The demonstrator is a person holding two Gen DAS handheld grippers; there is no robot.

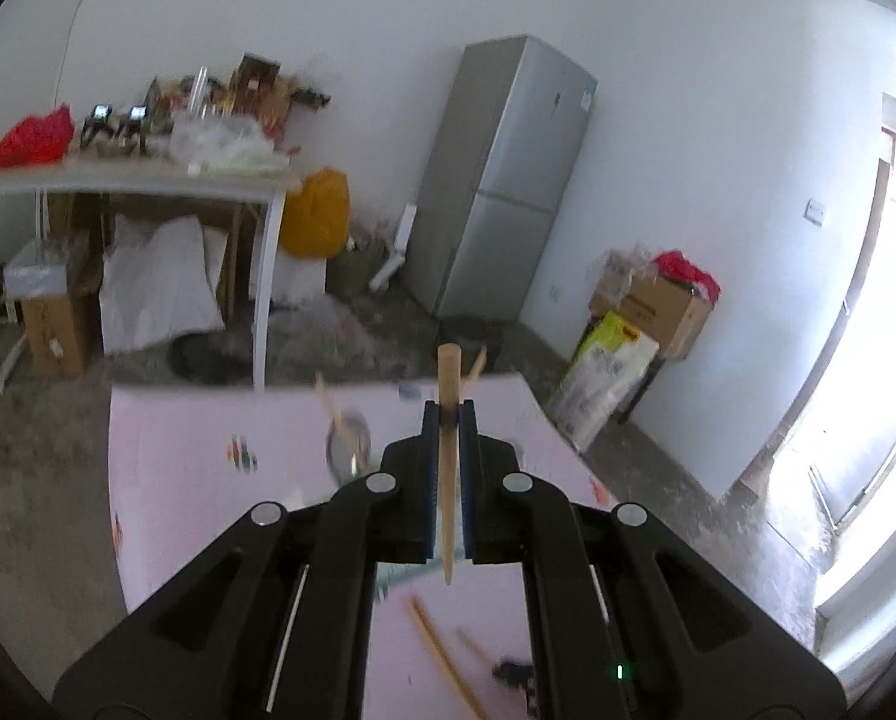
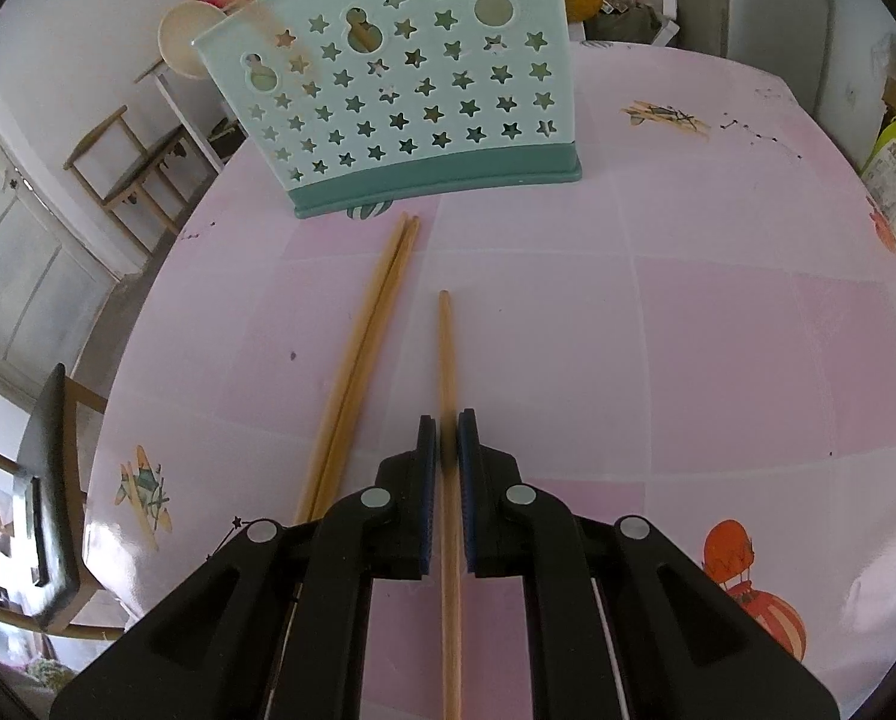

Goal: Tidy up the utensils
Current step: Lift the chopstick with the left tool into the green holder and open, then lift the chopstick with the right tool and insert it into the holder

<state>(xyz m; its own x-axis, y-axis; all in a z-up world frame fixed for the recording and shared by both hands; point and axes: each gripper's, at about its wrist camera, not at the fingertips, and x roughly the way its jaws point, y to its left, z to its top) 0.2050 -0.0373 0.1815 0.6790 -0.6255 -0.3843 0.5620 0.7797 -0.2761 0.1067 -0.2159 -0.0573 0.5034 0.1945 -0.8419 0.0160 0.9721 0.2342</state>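
Chopsticks clamped in both grippers, holder not yet loaded

Left gripper [image 1: 449, 414] was clenched on a tapered pale wooden chopstick [image 1: 448, 468], held up above the pink patterned tablecloth [image 1: 207, 510]. Right gripper [image 2: 446, 426] gripped a second long wooden chopstick [image 2: 446, 348] just above the cloth, tip toward the mint-green star-perforated plastic holder [image 2: 411, 90]. A loose wooden chopstick pair [image 2: 363, 348] lay just beside it. Judgement: tilt each stick tip-down over the holder's open top before letting go (left view blurred, alignment uncertain).
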